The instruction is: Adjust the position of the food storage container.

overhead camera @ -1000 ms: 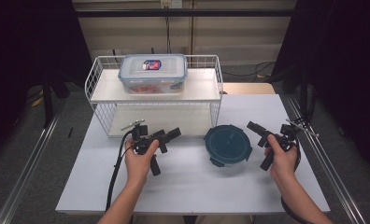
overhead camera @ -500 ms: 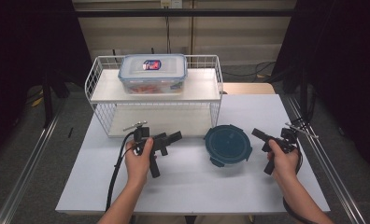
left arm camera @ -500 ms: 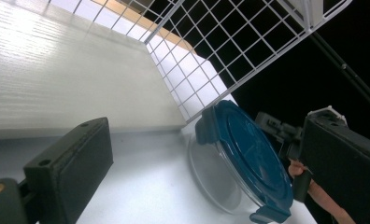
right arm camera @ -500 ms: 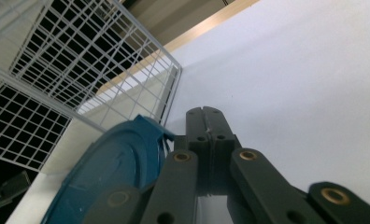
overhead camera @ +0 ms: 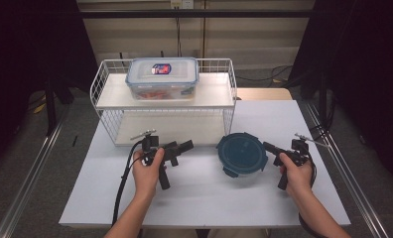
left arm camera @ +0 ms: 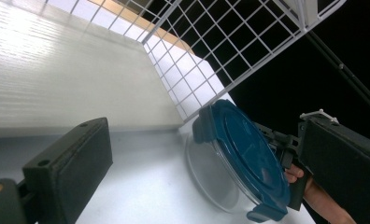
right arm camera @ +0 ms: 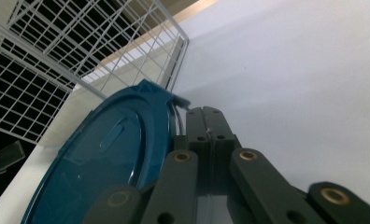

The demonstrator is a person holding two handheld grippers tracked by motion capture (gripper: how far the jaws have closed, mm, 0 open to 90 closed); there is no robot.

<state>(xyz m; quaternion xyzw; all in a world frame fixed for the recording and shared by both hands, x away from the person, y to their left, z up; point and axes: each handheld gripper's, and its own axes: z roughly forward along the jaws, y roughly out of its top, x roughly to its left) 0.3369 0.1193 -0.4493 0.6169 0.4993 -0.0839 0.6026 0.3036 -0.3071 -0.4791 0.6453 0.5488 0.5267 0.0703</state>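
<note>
**Inspector:** Where is the work piece?

**Assistant:** The round container (overhead camera: 242, 153), clear-bodied with a dark blue lid, sits on the white table (overhead camera: 199, 198), right of centre, just in front of the right corner of the wire rack (overhead camera: 101, 84). The left gripper view shows its lid (left arm camera: 248, 154) seated on the clear bowl, with blue clip tabs at the rim.

**Inspector:** Right gripper?

**Assistant:** The right gripper (overhead camera: 270, 147) is held at the container's right edge, tips pointing left toward it. The right gripper view shows its two black pads (right arm camera: 206, 135) pressed flat together, with nothing between them. They lie just beside the lid's rim (right arm camera: 145, 121); I cannot tell whether they touch it. The jaws have just been closing, and they are now together.

**Inspector:** Left gripper?

**Assistant:** The left gripper (overhead camera: 182, 147) is held left of centre, near the rack's front, well apart from the container and pointing right toward it. In its own view the two pads (left arm camera: 71, 163) stand wide apart with bare table between them, gripping nothing.

**Inspector:** Anything else on site?

**Assistant:** A rectangular clear box (overhead camera: 162, 78) with a blue-trimmed lid and a red-and-blue label rests on the rack's upper white shelf, at the far side. Reddish contents show through its wall. A black cable (overhead camera: 125, 183) trails from the left gripper toward the near edge.
</note>
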